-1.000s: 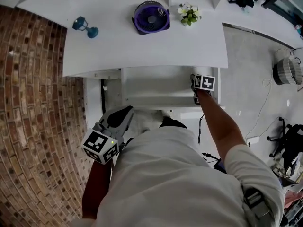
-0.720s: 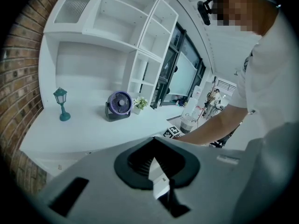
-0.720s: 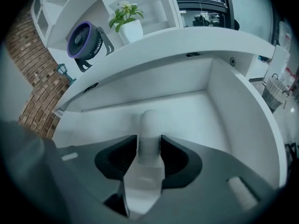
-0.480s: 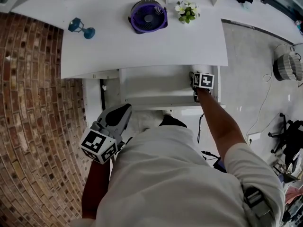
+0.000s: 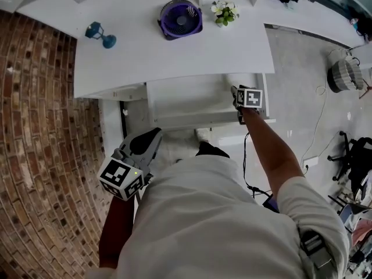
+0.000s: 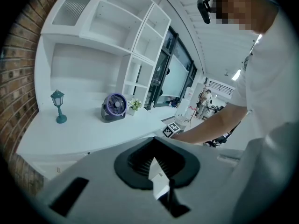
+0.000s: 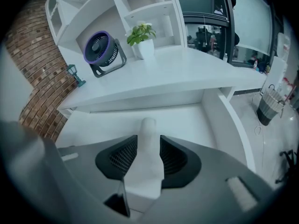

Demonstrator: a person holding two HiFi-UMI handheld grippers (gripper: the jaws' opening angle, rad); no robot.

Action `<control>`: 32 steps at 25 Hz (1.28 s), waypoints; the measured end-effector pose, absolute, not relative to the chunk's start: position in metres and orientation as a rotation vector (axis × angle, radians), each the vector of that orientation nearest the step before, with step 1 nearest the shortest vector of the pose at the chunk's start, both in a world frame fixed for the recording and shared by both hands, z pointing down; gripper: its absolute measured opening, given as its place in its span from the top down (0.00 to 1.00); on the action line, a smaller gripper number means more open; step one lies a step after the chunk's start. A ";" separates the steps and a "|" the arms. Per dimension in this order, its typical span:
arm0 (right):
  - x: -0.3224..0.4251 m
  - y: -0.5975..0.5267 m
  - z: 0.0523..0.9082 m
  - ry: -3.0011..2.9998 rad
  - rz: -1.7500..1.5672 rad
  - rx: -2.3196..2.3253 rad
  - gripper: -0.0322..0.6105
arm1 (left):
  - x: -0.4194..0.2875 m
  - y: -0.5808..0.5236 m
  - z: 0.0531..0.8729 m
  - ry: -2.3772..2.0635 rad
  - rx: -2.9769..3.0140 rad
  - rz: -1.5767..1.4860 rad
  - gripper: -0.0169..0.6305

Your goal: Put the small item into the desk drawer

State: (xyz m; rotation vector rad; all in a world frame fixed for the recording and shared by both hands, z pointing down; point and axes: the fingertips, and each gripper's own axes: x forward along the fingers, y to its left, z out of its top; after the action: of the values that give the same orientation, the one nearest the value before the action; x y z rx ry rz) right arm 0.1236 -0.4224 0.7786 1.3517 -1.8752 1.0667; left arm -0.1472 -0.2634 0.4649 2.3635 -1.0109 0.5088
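- Small item (image 7: 147,176): a white piece with a rounded tip, lying lengthwise between the 2 fingers of the right gripper (image 7: 144,146). Its tip reaches out over the floor of the open drawer (image 7: 107,125), and as far as the right gripper view shows it is not yet set down there.
- Right gripper fingers: closing on the small item, with both pads apparently against its sides, presumably to steady it while it is low inside the drawer.
- Right gripper position: at the drawer's right end in the head view, just below the edge of the bench (image 5: 174,51), so a release would likely leave the small item within the drawer walls.
- Left gripper (image 5: 150,141): fingers clenched on nothing and held beside the person's torso, well apart from the drawer. It is judged idle, since 1 gripper suffices here.
- Fan (image 5: 179,19) and plant (image 5: 224,13): at the back of the bench, away from the drawer.
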 end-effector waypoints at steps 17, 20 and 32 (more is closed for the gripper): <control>0.096 -0.353 0.689 -1.972 0.864 1.427 0.74 | -0.186 -0.176 0.455 -0.942 2.447 0.427 0.96; 0.089 -0.333 0.675 -1.983 0.836 1.431 0.78 | -0.192 -0.159 0.455 -0.933 2.455 0.407 0.96; 0.053 -0.236 0.620 -2.098 0.740 1.404 0.90 | -0.231 -0.077 0.454 -0.971 2.467 0.338 0.96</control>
State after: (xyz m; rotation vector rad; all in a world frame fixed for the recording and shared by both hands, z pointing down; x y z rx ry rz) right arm 0.0532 -0.2361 0.6202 1.4040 -2.0981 0.7396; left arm -0.2314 -0.0771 0.4538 2.4667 -0.9706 0.3377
